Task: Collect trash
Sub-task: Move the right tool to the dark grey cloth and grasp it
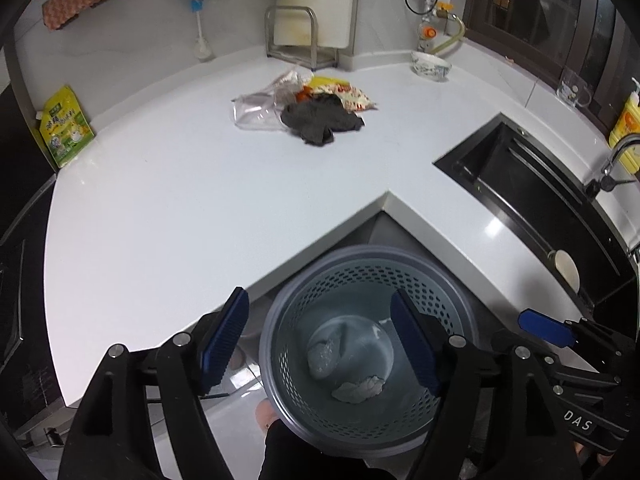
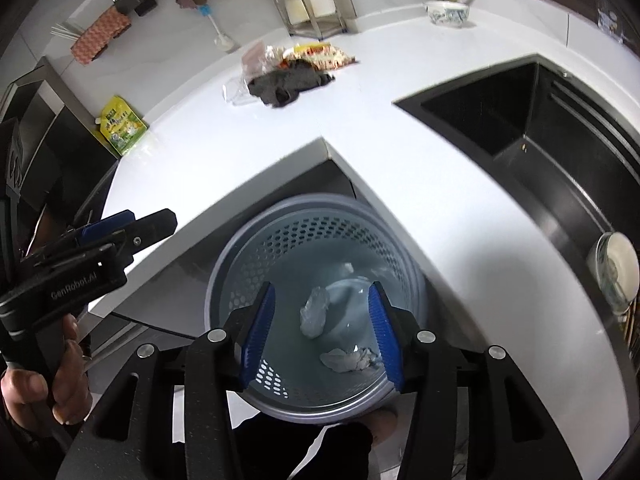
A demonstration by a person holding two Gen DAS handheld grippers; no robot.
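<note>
I hold both claws wide open and with nothing in them over the waste basket (image 1: 360,276).

Taking the basket as my landmark and going from left to right: far to its left, at the wall end of the white counter (image 1: 168,184), stands a green and yellow pouch (image 1: 66,132). My left claw (image 1: 320,340) hangs over the left rim of the basket, its blue pads (image 1: 224,336) far apart and gripping nothing. Inside the basket, on the bottom, lie two crumpled pale wads (image 2: 316,312). My right claw (image 2: 322,334) is directly above the basket, also spread wide and holding nothing. Beyond the basket, on the counter near the wall, the remaining trash waits: a clear plastic bag (image 1: 256,114), a dark cloth (image 1: 320,120) and a printed wrapper (image 1: 348,94), touching each other. To the right of the basket is the black sink (image 2: 520,120).
</note>
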